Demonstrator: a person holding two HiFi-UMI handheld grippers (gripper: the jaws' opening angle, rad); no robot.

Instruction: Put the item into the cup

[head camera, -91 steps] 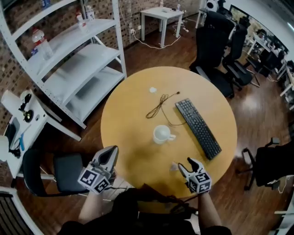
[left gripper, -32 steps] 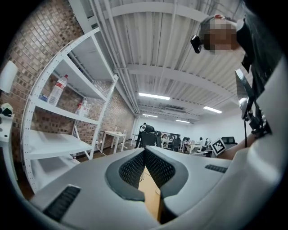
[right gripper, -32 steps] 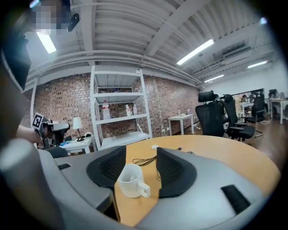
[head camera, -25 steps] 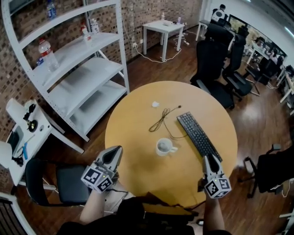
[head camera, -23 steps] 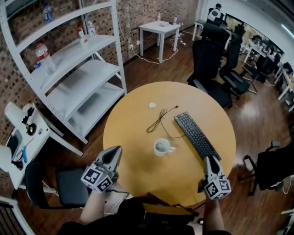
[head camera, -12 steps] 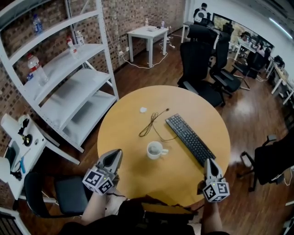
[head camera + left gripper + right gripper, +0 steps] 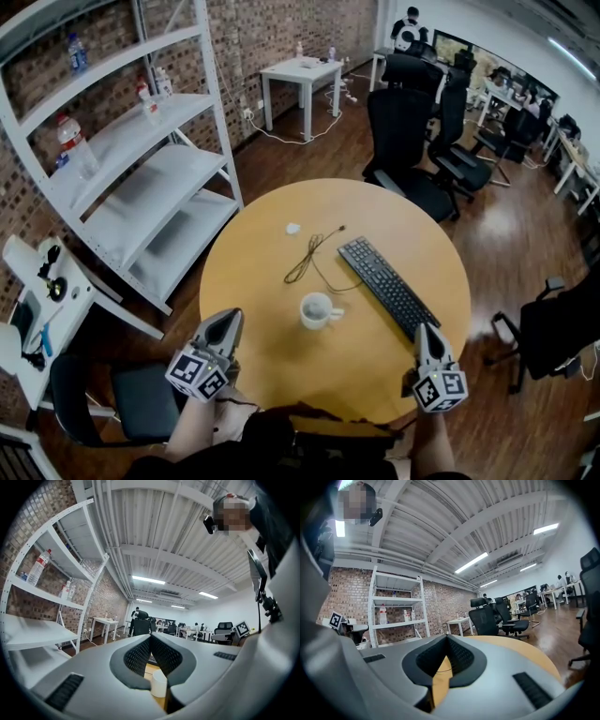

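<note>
A white cup [image 7: 317, 310] with its handle to the right stands upright in the middle of the round wooden table [image 7: 281, 356]. What is inside it I cannot tell. My left gripper [image 7: 230, 320] is shut and empty at the table's near left edge. In the left gripper view its tips [image 7: 150, 637] meet, and the cup [image 7: 159, 684] shows below them, further off. My right gripper [image 7: 422, 329] is shut and empty at the near right edge, just short of the keyboard's near end. In the right gripper view, bare table [image 7: 439, 670] shows under its closed tips [image 7: 446, 636].
A black keyboard [image 7: 389, 286] lies diagonally right of the cup, a thin dark cable [image 7: 307, 258] is looped behind it, and a small white scrap [image 7: 292, 228] lies further back. White shelving [image 7: 141, 169] stands at the left, black office chairs [image 7: 412, 122] beyond the table.
The small pale item that lay in front of my right gripper is gone from the table's near side. That gripper has drawn back to the right edge. Lately only the view shifted.
</note>
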